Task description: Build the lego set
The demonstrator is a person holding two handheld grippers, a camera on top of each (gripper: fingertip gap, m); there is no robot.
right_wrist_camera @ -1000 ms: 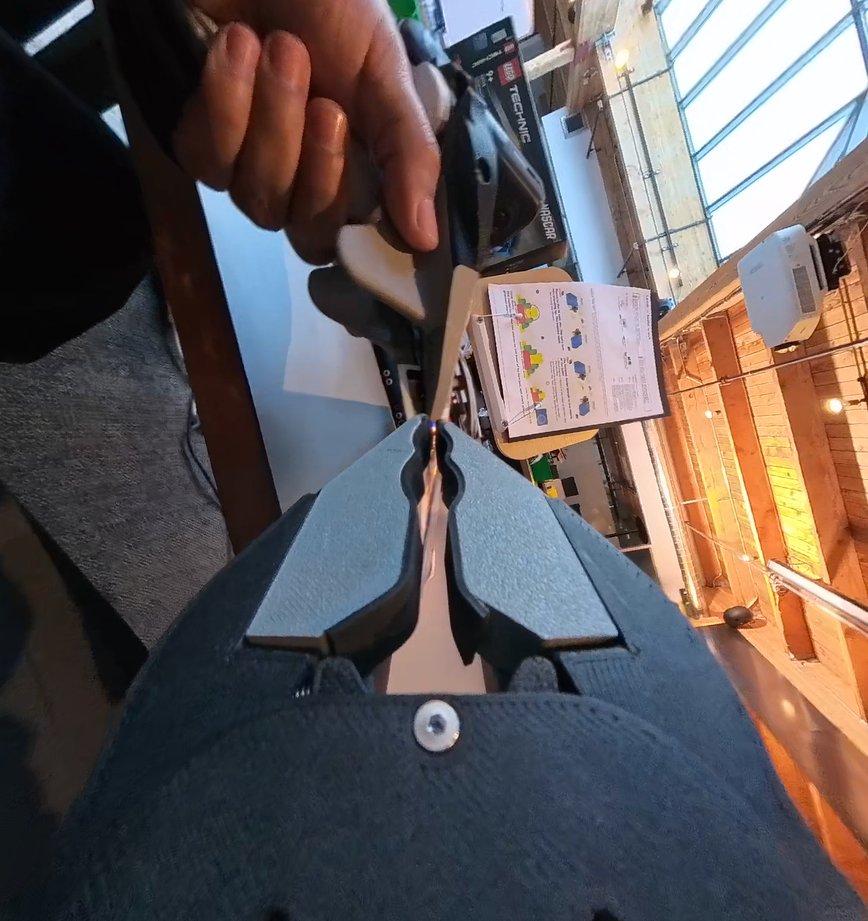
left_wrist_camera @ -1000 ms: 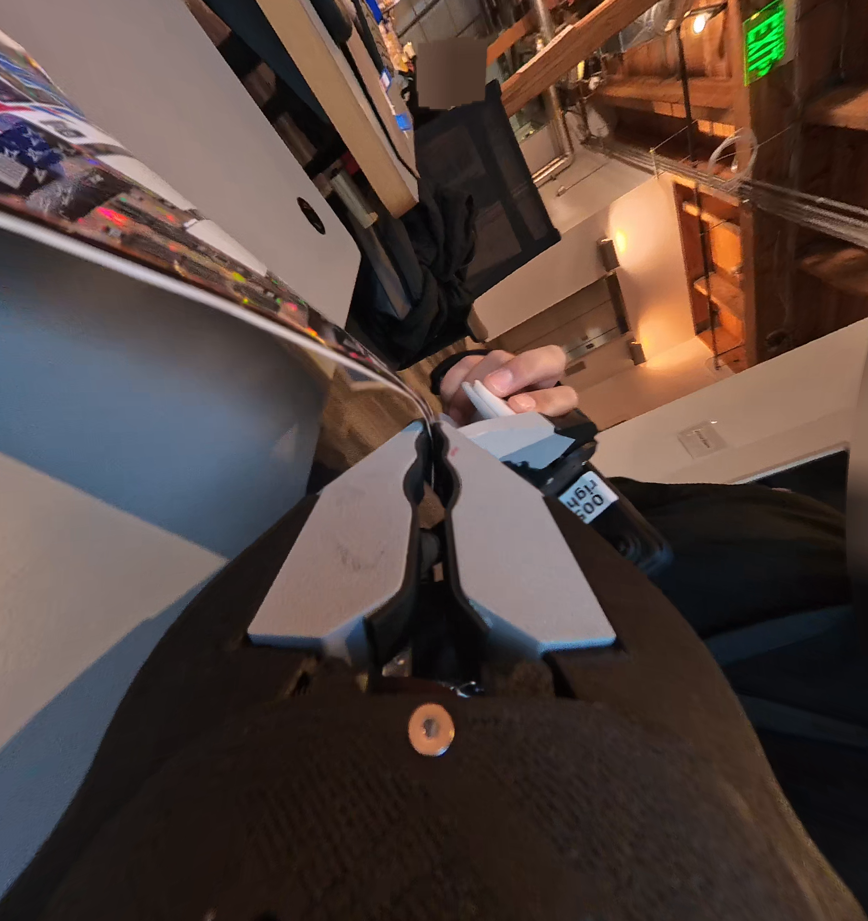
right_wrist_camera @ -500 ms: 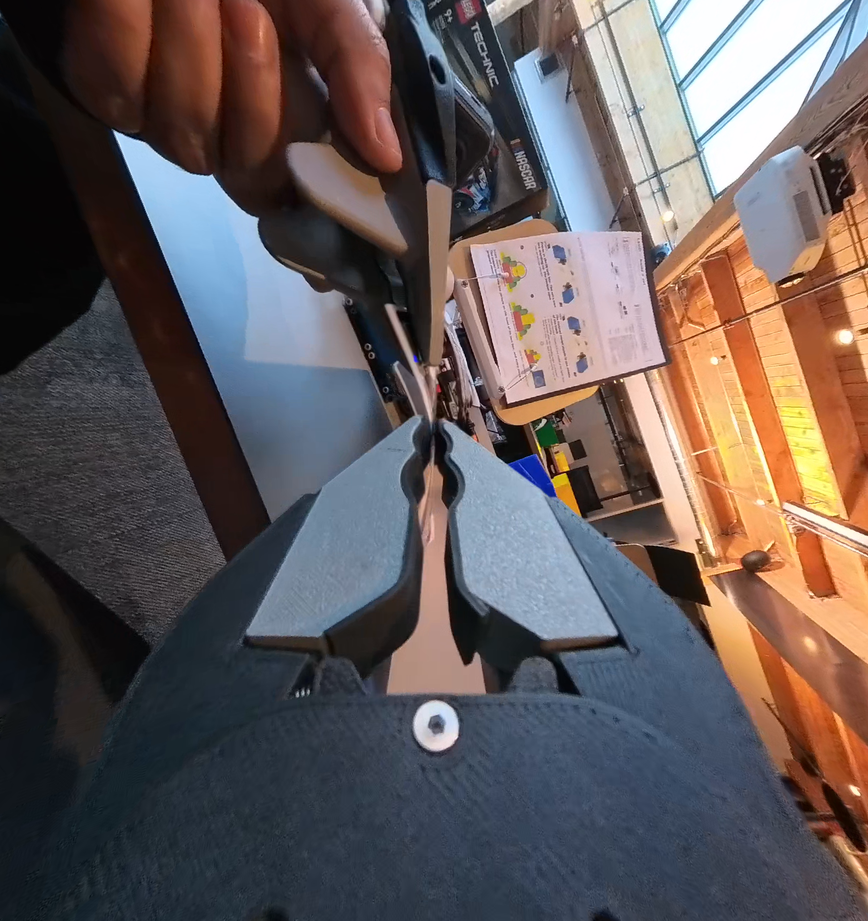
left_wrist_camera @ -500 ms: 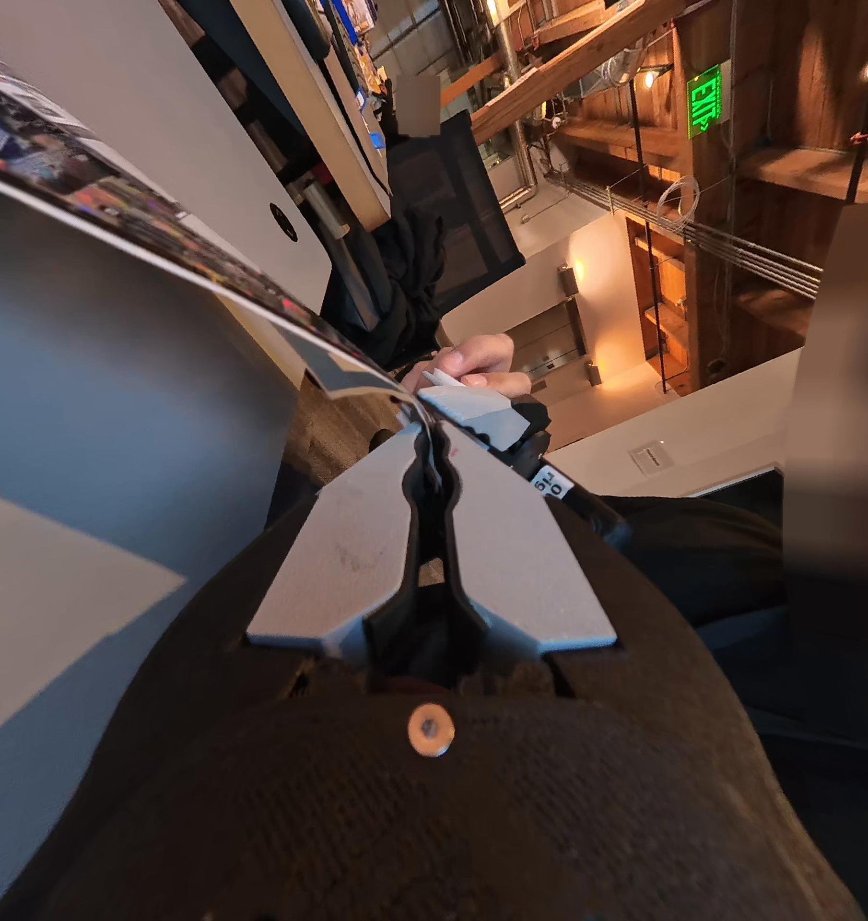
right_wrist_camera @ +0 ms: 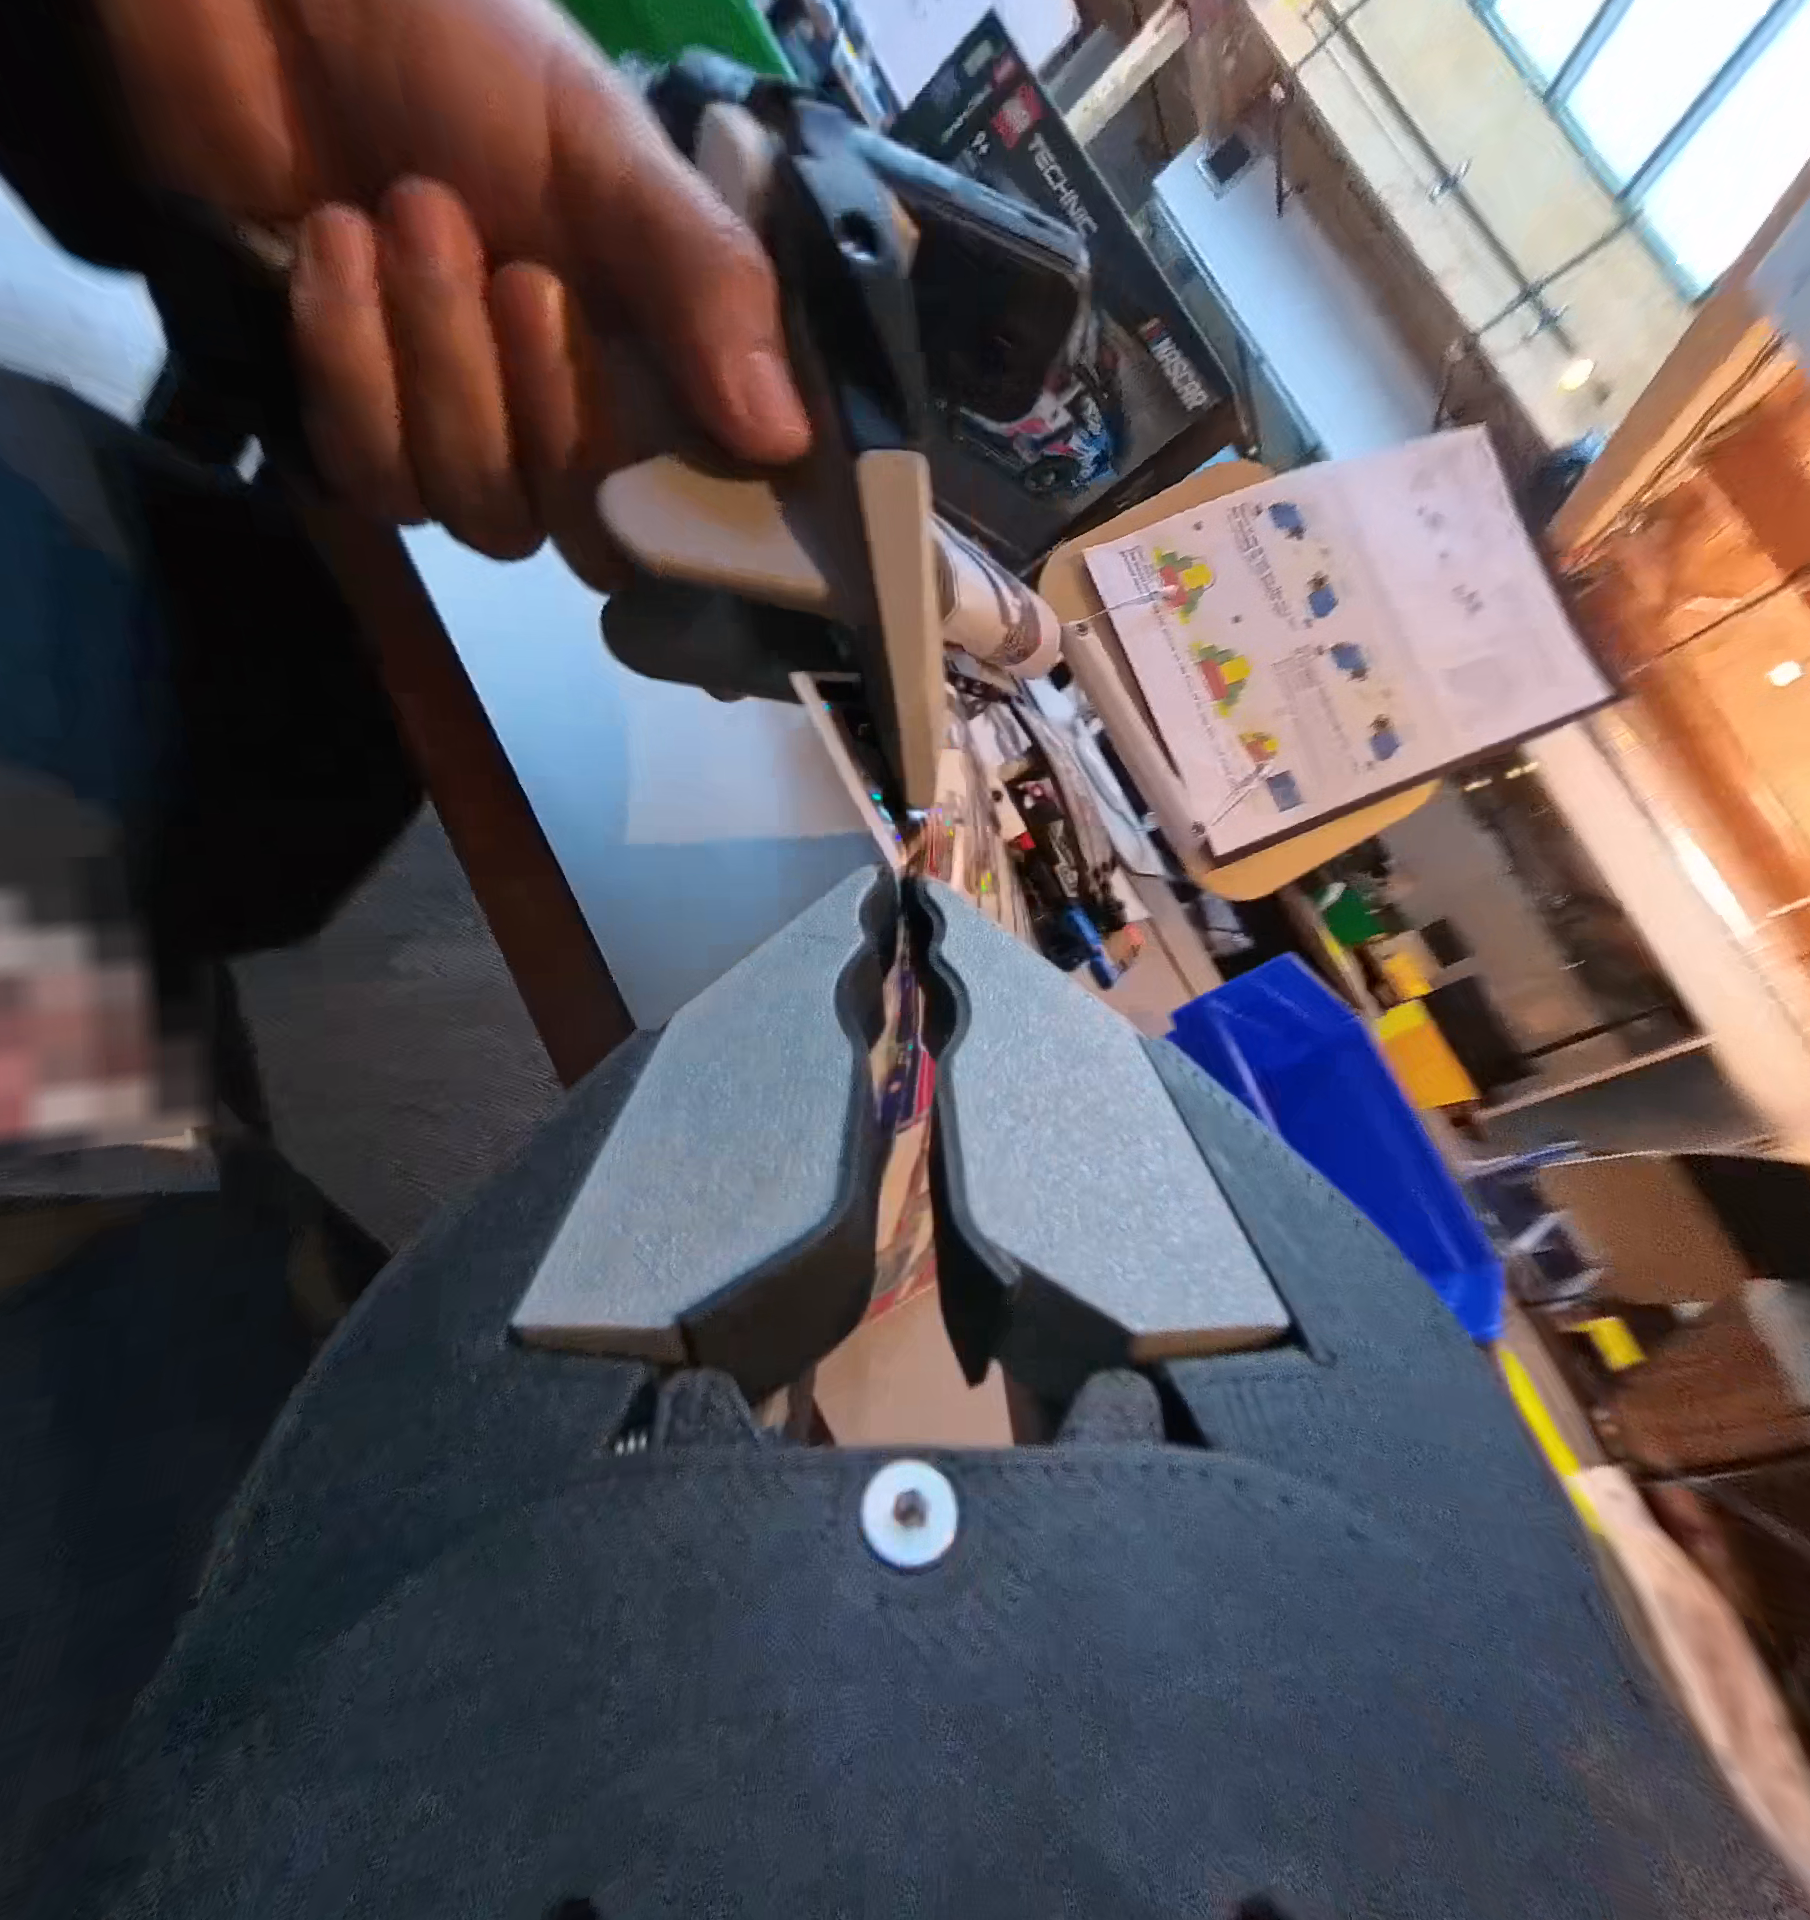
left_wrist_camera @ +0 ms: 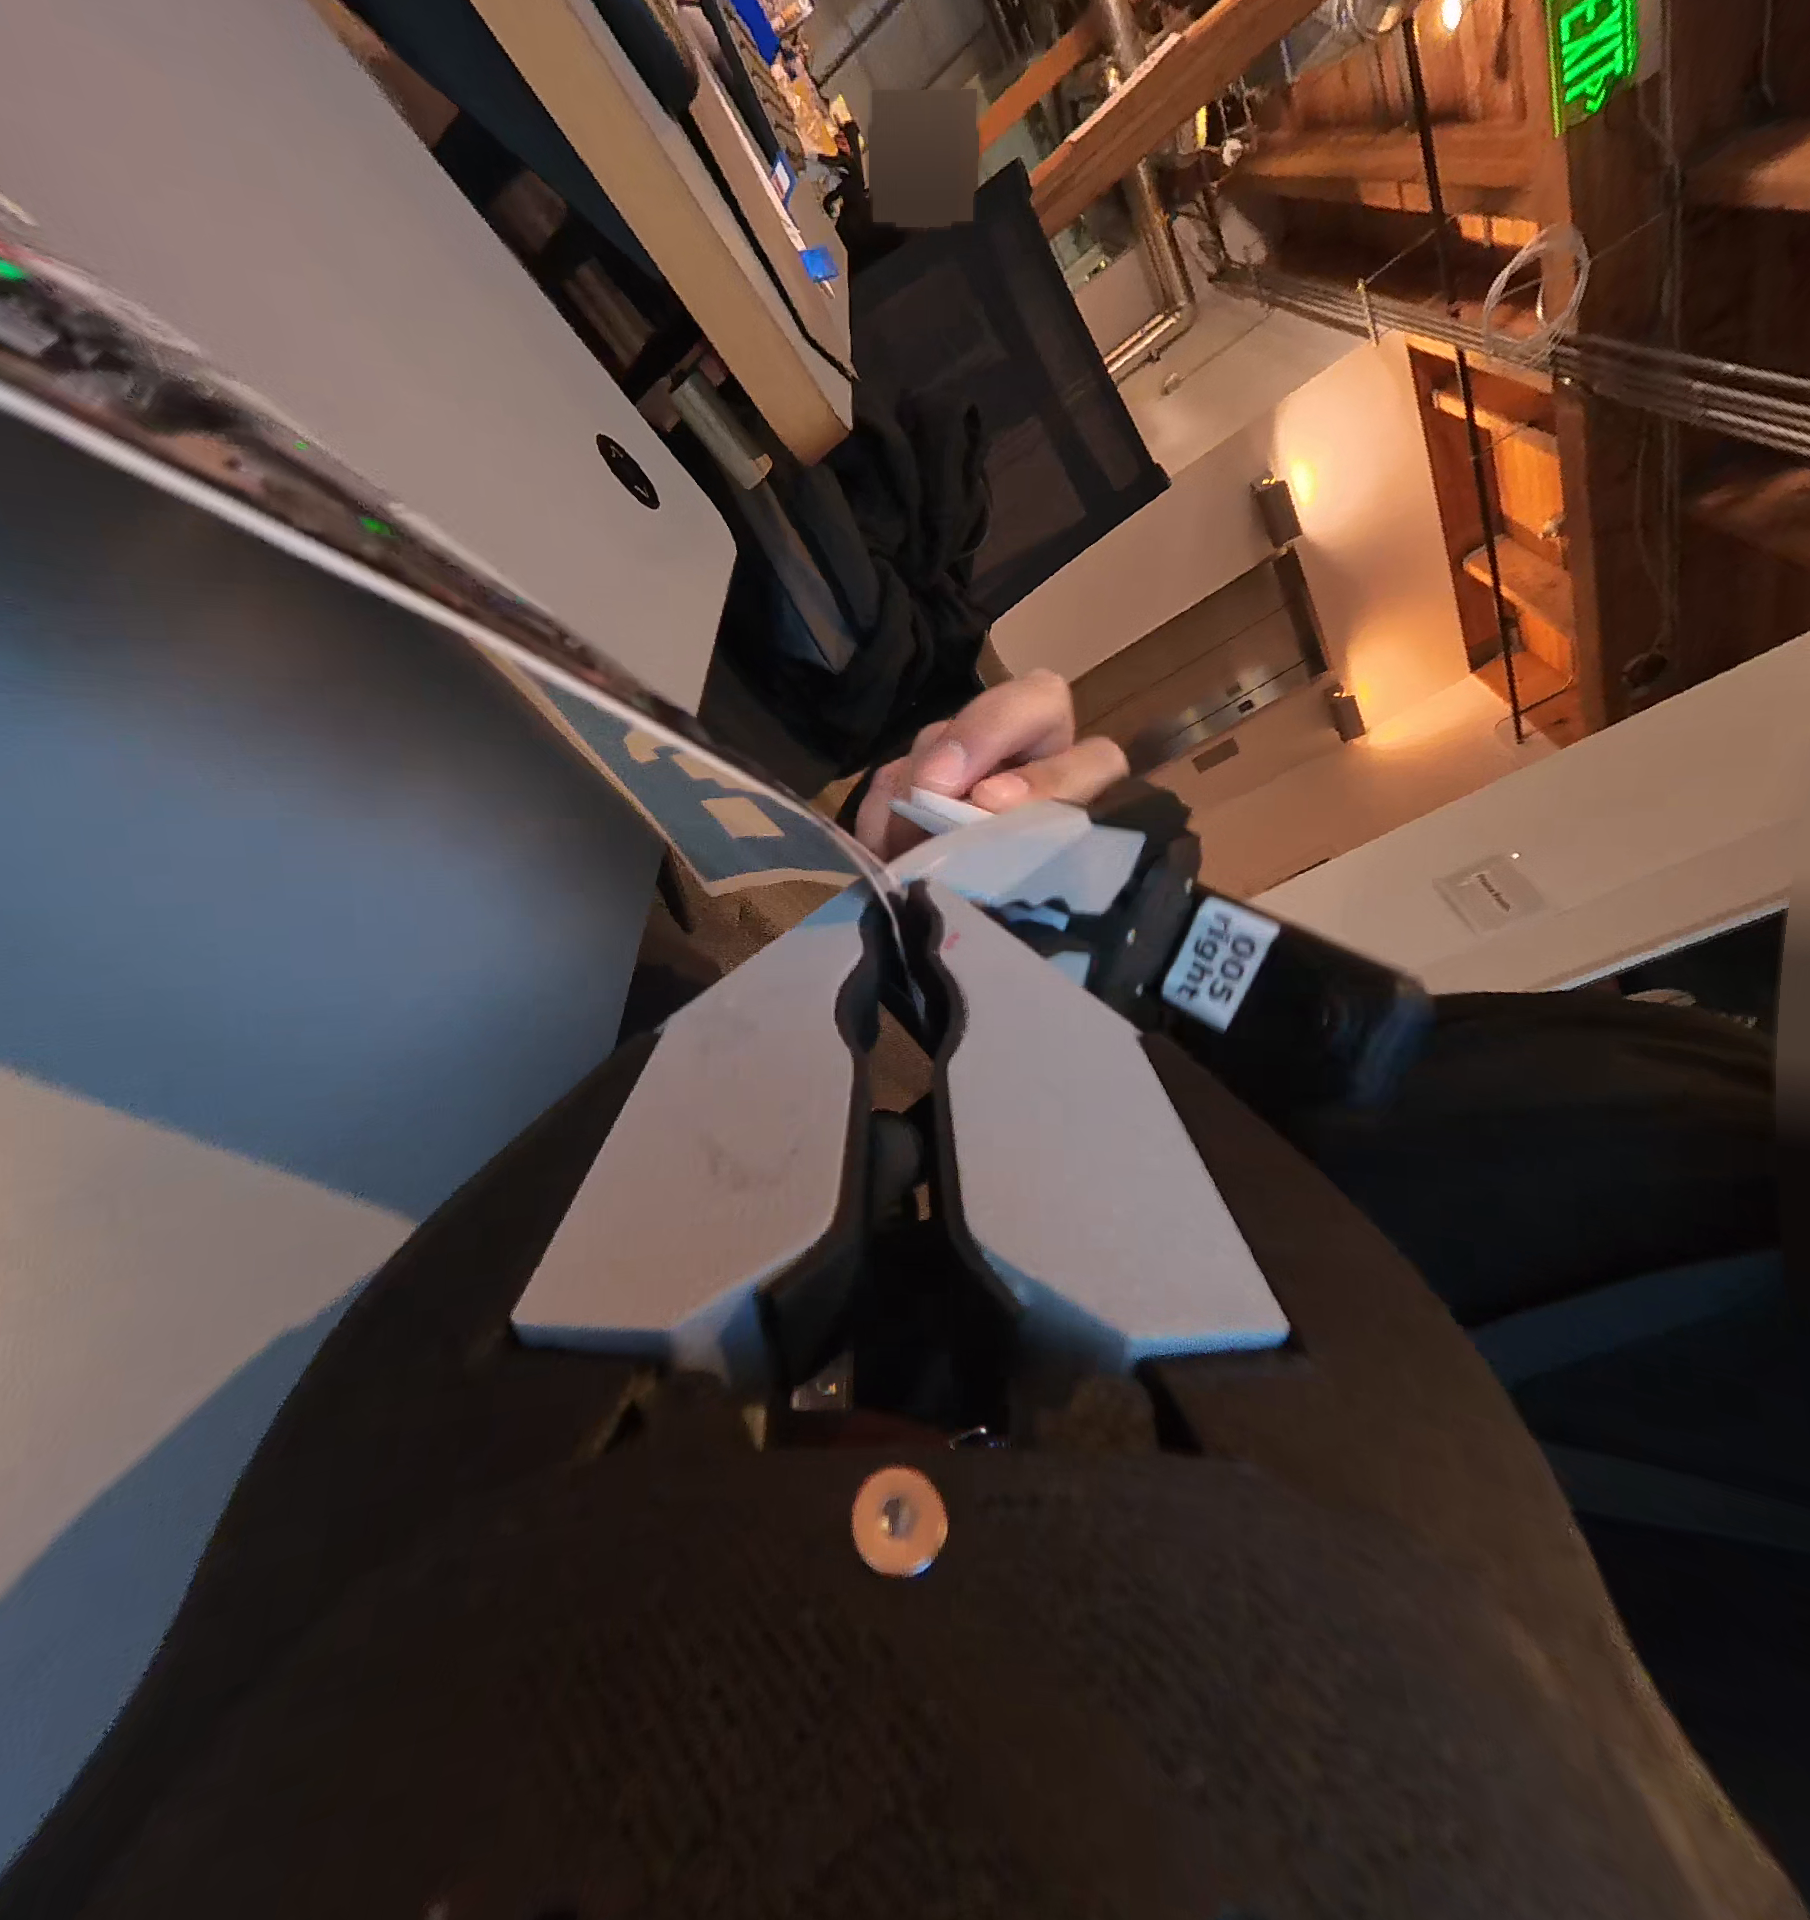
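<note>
Both grippers pinch 1 thin printed plastic bag (left_wrist_camera: 288,488) between them — the left gripper (left_wrist_camera: 906,914) clamps one edge, the right gripper (right_wrist_camera: 906,894) the opposite edge, tips nearly meeting. The bag stretches away leftward from the left gripper. Compared with 0.5 s ago, the grippers sit slightly farther apart — the tear seems under way.

A green illuminated ceiling sign (left_wrist_camera: 1592,57) is seen among dark wooden beams, and a black mesh office chair (left_wrist_camera: 994,416) draped with dark cloth is seen beside a pale wooden tabletop (left_wrist_camera: 714,197). A blue plastic bin (right_wrist_camera: 1327,1122) and a yellow bin (right_wrist_camera: 1426,1055) are seen on shelving.
</note>
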